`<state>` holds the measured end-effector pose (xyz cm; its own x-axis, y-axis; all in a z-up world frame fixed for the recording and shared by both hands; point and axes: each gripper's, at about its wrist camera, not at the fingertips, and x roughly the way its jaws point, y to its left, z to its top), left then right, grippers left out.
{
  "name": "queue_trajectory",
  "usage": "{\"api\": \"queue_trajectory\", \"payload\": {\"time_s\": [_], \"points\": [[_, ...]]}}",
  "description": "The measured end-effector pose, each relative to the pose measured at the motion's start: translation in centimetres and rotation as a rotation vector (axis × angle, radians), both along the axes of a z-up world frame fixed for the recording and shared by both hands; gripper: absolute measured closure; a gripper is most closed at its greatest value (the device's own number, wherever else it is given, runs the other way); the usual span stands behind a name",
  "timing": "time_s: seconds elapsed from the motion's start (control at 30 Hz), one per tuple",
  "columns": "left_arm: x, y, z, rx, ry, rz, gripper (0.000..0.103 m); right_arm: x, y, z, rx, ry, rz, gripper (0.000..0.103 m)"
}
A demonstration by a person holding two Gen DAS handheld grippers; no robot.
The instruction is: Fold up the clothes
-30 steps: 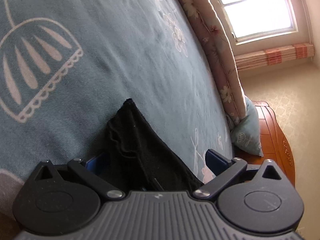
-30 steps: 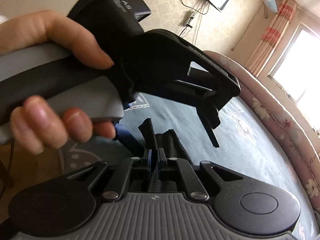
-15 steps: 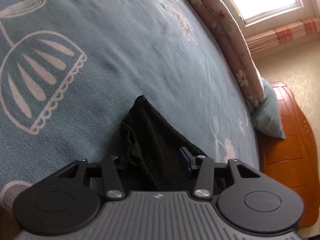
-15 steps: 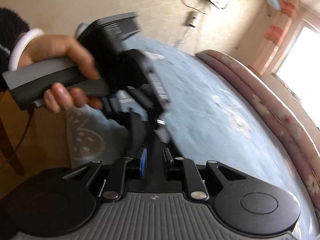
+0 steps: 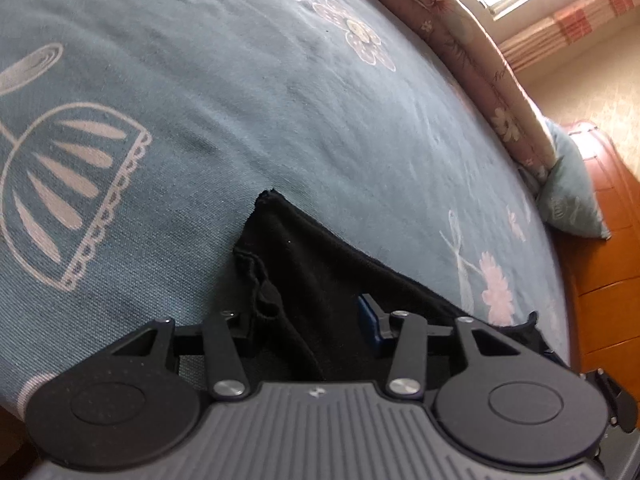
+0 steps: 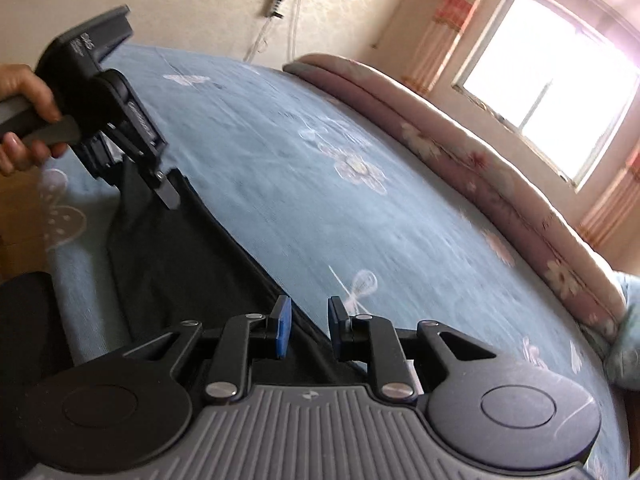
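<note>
While both tools are working the same black garment [image 5: 320, 280] on the bed [image 5: 280, 100], the step in hand looks like spreading it flat before any fold. The garment is lying at the near edge of the blue patterned bedspread, one corner pointing toward the far side, its edge running taut between the two tools in the right wrist view.

Left hand-held gripper [image 5: 308, 328]: jaws standing partly closed with bunched black cloth filling the gap; looks clamped on the garment, though the left pad is hidden by fabric. In the right wrist view the same tool [image 6: 160, 184] is sitting at the garment's far left corner, a hand [image 6: 24, 120] on its handle.

Right hand-held gripper [image 6: 306, 328]: jaws are opening, blue pads [image 6: 283, 326] apart, the garment's edge running between them but neither pad seems to be pressing it, so probably a release or a re-grip.

Next move, my guess: right tool needing a fresh bite on the near edge or corner, then both pulling apart to flatten the cloth. Risk: the loose edge slipping off the bed side.
</note>
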<state>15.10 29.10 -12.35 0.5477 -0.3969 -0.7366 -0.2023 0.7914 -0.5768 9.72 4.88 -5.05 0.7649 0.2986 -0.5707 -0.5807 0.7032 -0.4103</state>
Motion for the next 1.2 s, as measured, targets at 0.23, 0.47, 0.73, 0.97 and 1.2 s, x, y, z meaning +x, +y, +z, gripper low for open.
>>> {"api": "queue_trajectory", "payload": {"time_s": [0.23,0.47,0.73,0.97,1.2], "points": [[0.0,-0.2,0.2,0.088,0.03,-0.006,0.095,-0.4,-1.3,-0.3,0.021,0.017,-0.02,0.08],[-0.8,-1.1,1.7,0.103,-0.01,-0.026,0.1,-0.2,-3.0,0.4,0.059,0.01,-0.061,0.076],[-1.6,-4.4,5.4,0.091,-0.099,-0.108,0.1,0.8,-9.7,0.7,0.162,0.067,-0.23,0.069],[-1.7,-8.7,7.8,0.023,-0.133,-0.177,0.1,0.7,-16.5,0.2,0.215,0.088,-0.385,0.066],[-0.5,-14.1,8.7,-0.033,-0.128,-0.257,0.1,-0.2,-21.6,-0.5,0.303,0.084,-0.503,0.06]]}}
